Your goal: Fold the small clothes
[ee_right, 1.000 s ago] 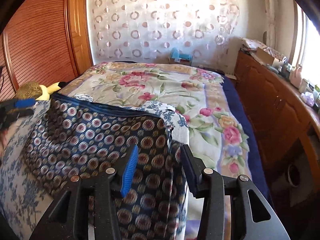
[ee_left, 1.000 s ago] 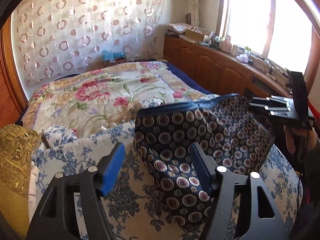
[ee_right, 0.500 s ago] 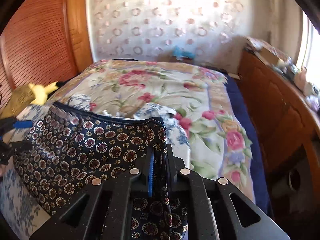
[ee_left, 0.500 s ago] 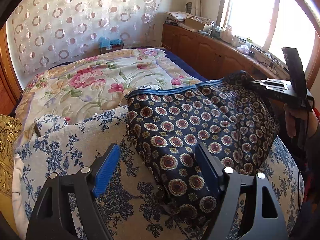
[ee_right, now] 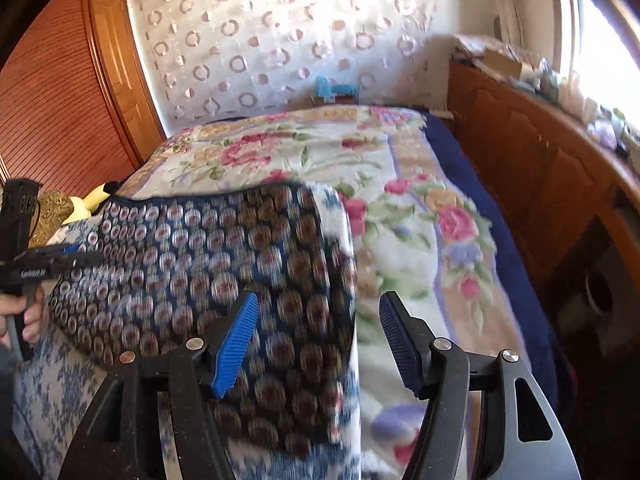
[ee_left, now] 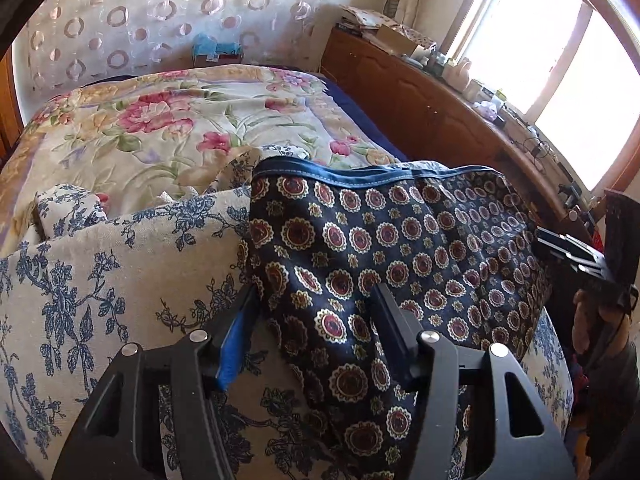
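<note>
A navy garment printed with round medallions and edged with a blue hem lies draped over a cream cushion with blue flowers. My left gripper is over its near left corner, jaws closing, with the cloth between the fingers but not pinched. In the right wrist view the garment is blurred; my right gripper straddles its right edge, jaws opening, pads clear of the cloth. Each view shows the other gripper at the garment's far side: the right gripper and the left gripper.
Behind the cushion stretches a bed with a floral quilt. A wooden cabinet with clutter on top runs under the window on the right. A wooden door and a yellow plush toy are on the left.
The right gripper pinched the garment's right edge half a second ago and has now let go and opened wide. The left gripper came lower over the cloth and its jaws narrowed.
</note>
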Demonstrator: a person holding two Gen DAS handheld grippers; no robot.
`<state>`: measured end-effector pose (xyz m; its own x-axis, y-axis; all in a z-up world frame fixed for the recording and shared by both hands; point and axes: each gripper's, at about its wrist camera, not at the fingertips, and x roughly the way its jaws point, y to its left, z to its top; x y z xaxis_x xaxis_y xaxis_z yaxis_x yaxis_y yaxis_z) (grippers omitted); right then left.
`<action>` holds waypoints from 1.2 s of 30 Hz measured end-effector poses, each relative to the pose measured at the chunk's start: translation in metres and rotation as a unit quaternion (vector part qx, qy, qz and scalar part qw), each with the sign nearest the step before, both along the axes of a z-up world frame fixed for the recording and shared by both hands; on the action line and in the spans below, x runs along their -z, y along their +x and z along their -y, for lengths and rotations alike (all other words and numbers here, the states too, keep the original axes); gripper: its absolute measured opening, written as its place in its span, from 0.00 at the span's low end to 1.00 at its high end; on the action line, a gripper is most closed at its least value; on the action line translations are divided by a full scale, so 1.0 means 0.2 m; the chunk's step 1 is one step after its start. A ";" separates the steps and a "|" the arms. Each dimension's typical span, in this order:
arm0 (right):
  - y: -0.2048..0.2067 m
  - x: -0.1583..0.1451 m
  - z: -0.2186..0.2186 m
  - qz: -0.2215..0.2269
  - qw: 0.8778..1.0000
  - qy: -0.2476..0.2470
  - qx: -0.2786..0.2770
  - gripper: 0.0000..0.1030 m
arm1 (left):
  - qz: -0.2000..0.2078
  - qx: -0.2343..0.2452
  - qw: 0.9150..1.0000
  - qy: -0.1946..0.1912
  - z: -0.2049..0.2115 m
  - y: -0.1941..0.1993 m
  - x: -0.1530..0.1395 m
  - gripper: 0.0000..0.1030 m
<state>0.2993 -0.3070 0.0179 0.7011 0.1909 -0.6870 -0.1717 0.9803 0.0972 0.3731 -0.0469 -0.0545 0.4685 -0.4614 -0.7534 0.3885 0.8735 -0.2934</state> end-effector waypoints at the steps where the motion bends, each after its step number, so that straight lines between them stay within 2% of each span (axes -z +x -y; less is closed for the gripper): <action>1: -0.01 0.01 0.01 -0.005 1.000 0.003 0.000 0.64 | 0.003 0.000 1.000 0.004 0.01 0.00 0.00 0.57; 2: -0.02 0.02 0.01 -0.010 1.000 0.007 -0.001 0.64 | 0.005 -0.001 1.000 0.006 0.02 0.00 0.00 0.55; 4: -0.03 0.03 0.00 -0.018 1.000 0.011 -0.004 0.64 | 0.009 -0.005 1.000 0.013 0.02 0.01 0.00 0.42; 6: -0.01 0.05 -0.01 -0.023 1.000 0.006 -0.006 0.64 | 0.005 -0.007 1.000 0.003 0.01 0.00 0.00 0.30; 8: 0.00 0.07 -0.02 -0.029 1.000 0.006 -0.008 0.64 | 0.001 -0.008 1.000 0.003 0.00 0.01 0.00 0.26; 14: 0.06 0.07 0.00 -0.034 0.999 0.020 -0.007 0.65 | -0.006 -0.011 1.000 -0.004 -0.02 0.01 0.00 0.26; 18: 0.06 0.07 0.00 -0.030 0.999 0.013 -0.018 0.65 | 0.000 -0.010 1.000 0.008 0.00 0.01 0.00 0.25; 19: 0.06 0.08 -0.01 -0.029 0.999 0.011 -0.021 0.63 | 0.004 -0.008 1.000 0.012 0.01 0.01 0.00 0.23; 20: 0.06 0.08 -0.01 -0.027 0.999 0.008 -0.022 0.60 | 0.005 -0.006 1.000 0.008 0.02 0.00 -0.01 0.11; 21: 0.05 0.08 -0.02 -0.022 0.999 0.006 -0.027 0.42 | 0.007 0.000 1.000 -0.003 0.02 -0.01 -0.02 0.08; 23: 0.03 0.09 -0.06 -0.020 0.999 0.003 -0.043 0.33 | 0.021 0.008 1.000 -0.004 0.04 -0.05 -0.05 0.06; 25: 0.02 0.09 -0.10 -0.016 0.998 -0.007 -0.055 0.18 | 0.034 0.016 0.999 -0.009 0.06 -0.08 -0.09 0.06; 27: 0.02 0.09 -0.11 -0.016 0.998 -0.006 -0.061 0.11 | 0.047 0.024 0.998 -0.017 0.07 -0.13 -0.14 0.06; 33: -0.04 0.01 -0.13 0.012 0.998 -0.017 -0.063 0.07 | 0.090 0.034 0.994 -0.048 0.04 -0.25 -0.34 0.05; 36: -0.09 -0.06 -0.15 0.031 0.997 -0.021 -0.069 0.06 | 0.106 0.036 0.992 -0.051 0.02 -0.30 -0.40 0.05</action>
<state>0.2821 -0.2772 0.0291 0.7114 0.2614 -0.6524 -0.3106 0.9496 0.0417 0.3127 -0.0510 0.0257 0.5741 -0.5681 -0.5897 0.5113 0.8112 -0.2838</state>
